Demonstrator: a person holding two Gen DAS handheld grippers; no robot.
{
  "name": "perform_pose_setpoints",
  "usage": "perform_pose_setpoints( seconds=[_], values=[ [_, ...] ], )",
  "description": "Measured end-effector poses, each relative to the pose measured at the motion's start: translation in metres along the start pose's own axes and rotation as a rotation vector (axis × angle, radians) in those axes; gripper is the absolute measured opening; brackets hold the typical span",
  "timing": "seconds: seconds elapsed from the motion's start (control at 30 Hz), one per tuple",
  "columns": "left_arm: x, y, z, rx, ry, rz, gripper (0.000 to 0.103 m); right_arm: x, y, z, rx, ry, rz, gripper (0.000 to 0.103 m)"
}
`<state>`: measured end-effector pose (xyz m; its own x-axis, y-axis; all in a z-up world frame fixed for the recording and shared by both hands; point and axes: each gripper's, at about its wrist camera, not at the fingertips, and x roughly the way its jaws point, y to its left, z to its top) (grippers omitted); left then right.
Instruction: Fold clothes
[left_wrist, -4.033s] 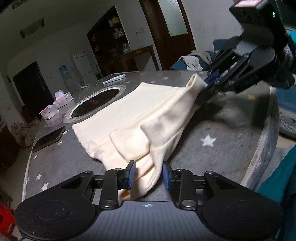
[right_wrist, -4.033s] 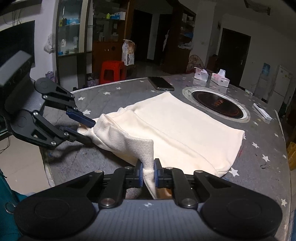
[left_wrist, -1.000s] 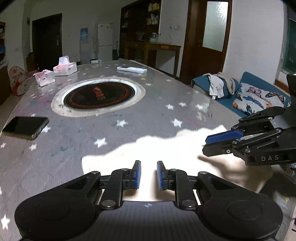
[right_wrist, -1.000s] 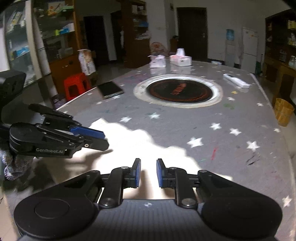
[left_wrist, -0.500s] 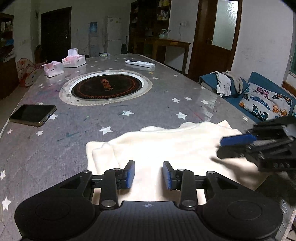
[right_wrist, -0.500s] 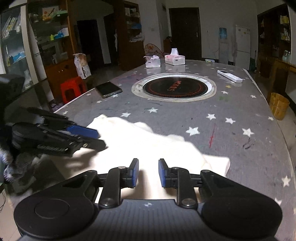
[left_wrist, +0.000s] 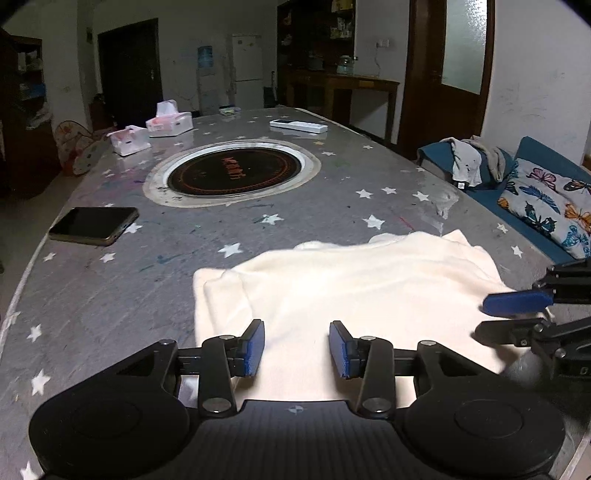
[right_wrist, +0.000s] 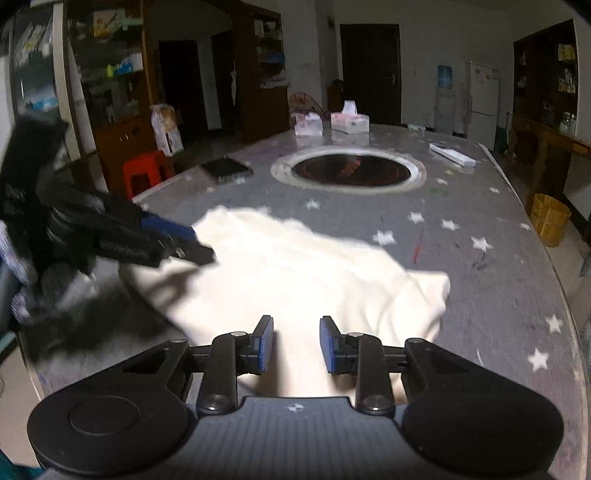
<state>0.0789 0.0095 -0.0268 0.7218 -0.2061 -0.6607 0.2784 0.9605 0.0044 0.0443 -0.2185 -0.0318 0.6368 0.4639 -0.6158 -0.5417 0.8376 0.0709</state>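
Note:
A cream garment lies folded flat on the grey star-patterned table, near the front edge. My left gripper hangs just above its near edge, open, nothing between the blue pads. In the right wrist view the same garment spreads ahead of my right gripper, which is also open and holds nothing. The right gripper's blue fingers show at the right of the left wrist view. The left gripper's fingers appear blurred at the left of the right wrist view, over the garment's left edge.
A round cooktop is set in the table's middle. A phone lies left of it, two tissue boxes and a remote farther back. A blue sofa with clothes stands right; a red stool and a bin sit beside the table.
Both grippers have opened wider and drawn back from the garment, which lies released on the table. Four seconds ago both were shut on lifted folds of it.

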Motion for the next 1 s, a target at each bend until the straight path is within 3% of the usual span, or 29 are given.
perform_pose_setpoints(
  seconds=[0.1,0.57,0.87,1.0],
  values=[
    [-0.012,0.000,-0.011,-0.003,-0.024,0.035,0.042,-0.008,0.000,-0.010,0.001,-0.012,-0.016,0.028],
    [-0.028,-0.002,-0.036,-0.049,-0.015,-0.019,0.040,-0.017,-0.008,-0.019,-0.058,0.026,-0.038,0.026],
    [-0.025,-0.001,-0.012,-0.075,-0.048,-0.053,0.040,0.000,-0.034,-0.001,0.037,0.015,-0.040,0.027],
    [-0.005,0.006,-0.007,-0.082,-0.015,-0.040,0.040,0.008,-0.045,0.007,0.080,0.010,-0.041,0.027]
  ],
)
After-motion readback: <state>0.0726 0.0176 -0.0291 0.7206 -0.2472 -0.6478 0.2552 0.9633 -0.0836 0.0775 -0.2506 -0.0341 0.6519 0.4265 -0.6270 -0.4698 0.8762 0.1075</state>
